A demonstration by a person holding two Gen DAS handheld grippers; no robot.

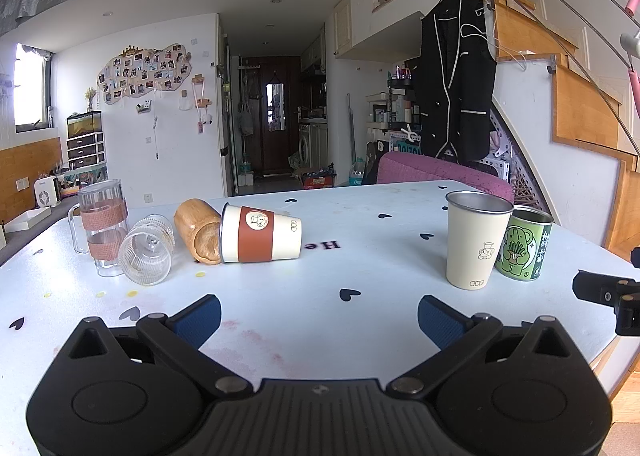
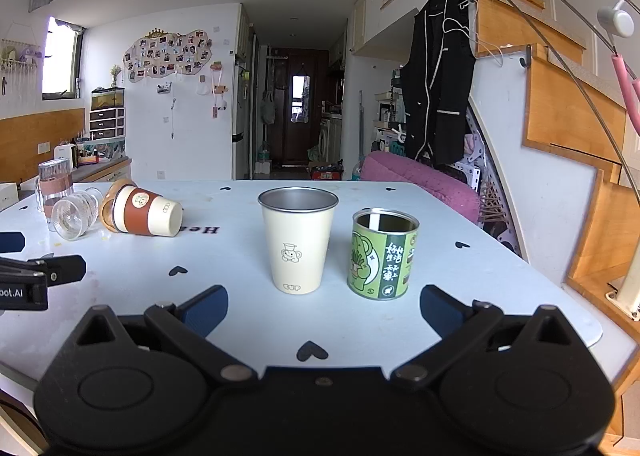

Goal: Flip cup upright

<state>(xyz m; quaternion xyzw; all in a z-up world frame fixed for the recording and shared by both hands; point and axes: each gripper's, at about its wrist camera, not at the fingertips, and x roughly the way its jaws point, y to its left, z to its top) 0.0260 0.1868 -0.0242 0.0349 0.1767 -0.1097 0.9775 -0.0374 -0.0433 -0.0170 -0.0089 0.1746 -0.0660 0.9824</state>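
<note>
A cream cup with a brown sleeve (image 1: 260, 234) lies on its side at the table's far left, its base pointing right; it also shows in the right wrist view (image 2: 146, 212). A wooden cup (image 1: 197, 231) and a ribbed glass (image 1: 147, 250) lie on their sides beside it. A cream metal cup (image 1: 476, 240) stands upright at the right, also in the right wrist view (image 2: 298, 240). My left gripper (image 1: 319, 316) is open and empty, above the table's near edge. My right gripper (image 2: 324, 310) is open and empty, just short of the upright cream cup.
A green tin (image 2: 384, 254) stands upright right of the cream metal cup. A tall glass mug with woven bands (image 1: 102, 226) stands at the far left. The table (image 1: 360, 216) is pale blue with black hearts. A pink chair (image 2: 424, 180) is behind it.
</note>
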